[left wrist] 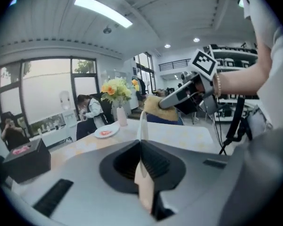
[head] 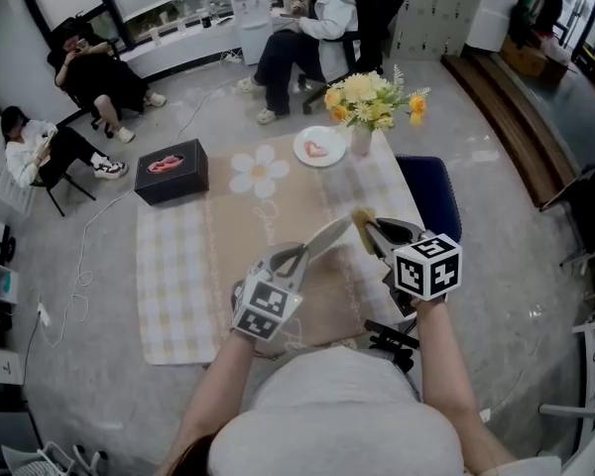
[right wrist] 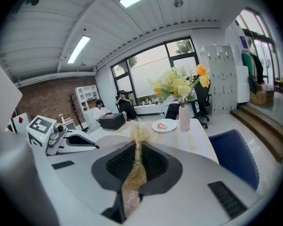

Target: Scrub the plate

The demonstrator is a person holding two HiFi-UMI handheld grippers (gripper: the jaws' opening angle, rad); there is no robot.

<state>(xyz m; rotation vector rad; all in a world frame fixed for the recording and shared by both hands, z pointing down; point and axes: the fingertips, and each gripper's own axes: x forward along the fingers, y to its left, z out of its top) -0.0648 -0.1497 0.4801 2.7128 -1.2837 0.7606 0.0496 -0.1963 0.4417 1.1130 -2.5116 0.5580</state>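
Held up above the table, a white plate point(head: 329, 236) stands edge-on, with my left gripper point(head: 299, 259) shut on its lower rim. In the left gripper view the plate point(left wrist: 142, 124) rises as a thin white edge from the closed jaws of the left gripper point(left wrist: 141, 147). My right gripper point(head: 375, 232) is shut on a yellow-gold scrubber point(head: 362, 220), whose tuft touches the plate's upper edge. In the right gripper view the scrubber point(right wrist: 135, 166) is pinched in the right gripper point(right wrist: 137, 147), with the plate point(right wrist: 104, 140) just left of it.
On a checked tablecloth point(head: 178, 286) are a black box point(head: 171, 171), a second plate with something red on it point(head: 319, 148), and a vase of yellow flowers point(head: 362, 139). A blue chair point(head: 431, 194) stands to the right. Several people sit farther back.
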